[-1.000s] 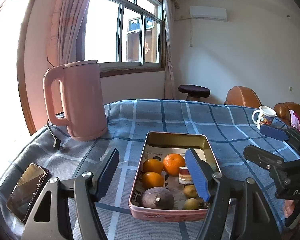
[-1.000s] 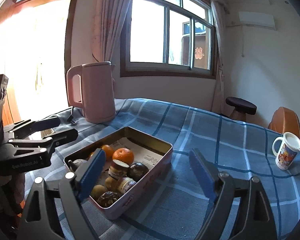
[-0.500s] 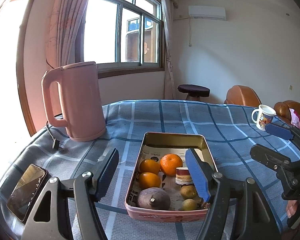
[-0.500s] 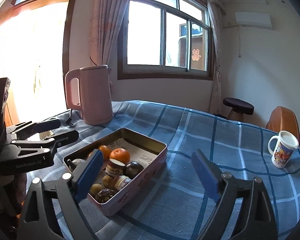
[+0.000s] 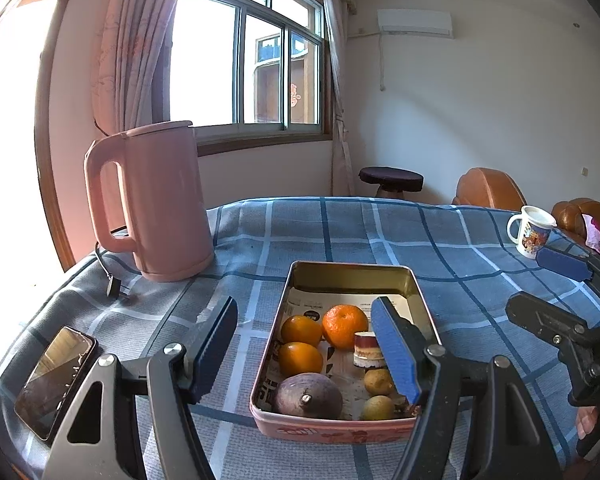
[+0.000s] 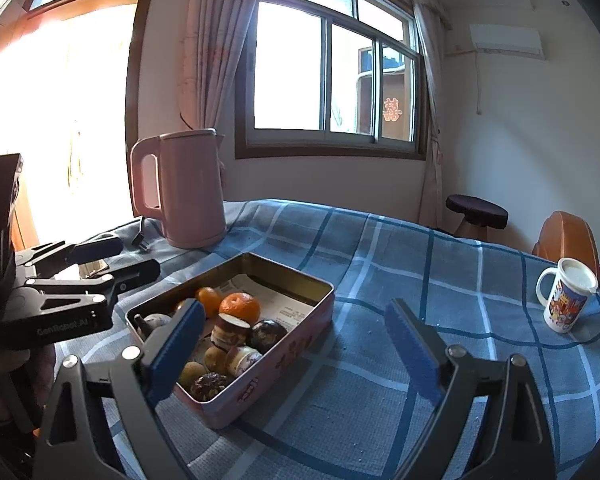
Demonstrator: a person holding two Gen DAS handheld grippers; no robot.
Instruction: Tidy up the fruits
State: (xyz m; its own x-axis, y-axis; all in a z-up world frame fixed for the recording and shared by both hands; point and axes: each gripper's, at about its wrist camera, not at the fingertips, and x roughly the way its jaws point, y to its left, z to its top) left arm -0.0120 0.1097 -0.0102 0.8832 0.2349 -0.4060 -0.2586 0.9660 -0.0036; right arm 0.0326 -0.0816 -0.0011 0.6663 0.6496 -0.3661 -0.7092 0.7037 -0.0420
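A rectangular tin [image 5: 423, 312] sits on the worktop [image 5: 480, 264] covered in a blue checked cloth, and all the fruit in view lies inside it: three oranges [image 5: 345, 326] in the middle, a dark purple fruit [image 5: 309, 396] at the near edge, and a few small yellowish fruits [image 5: 378, 382] at the lower right. No fruit shows on the cloth outside the tin.

In the left wrist view the tin lies straight ahead in the lower centre, its long axis running away from the camera. The left gripper [image 5: 304, 354] hangs over its near end with both fingers spread wide and nothing between them; the right-hand finger overlaps the tin's right side.

In the right wrist view the tin sits at the lower left, turned diagonally. The right gripper [image 6: 294, 354] is also spread and empty, facing mostly bare cloth. The left gripper looks the nearer and better lined up.

With the fruit already gathered, the scene fits either a finished sorting or a rearrangement within the tin.
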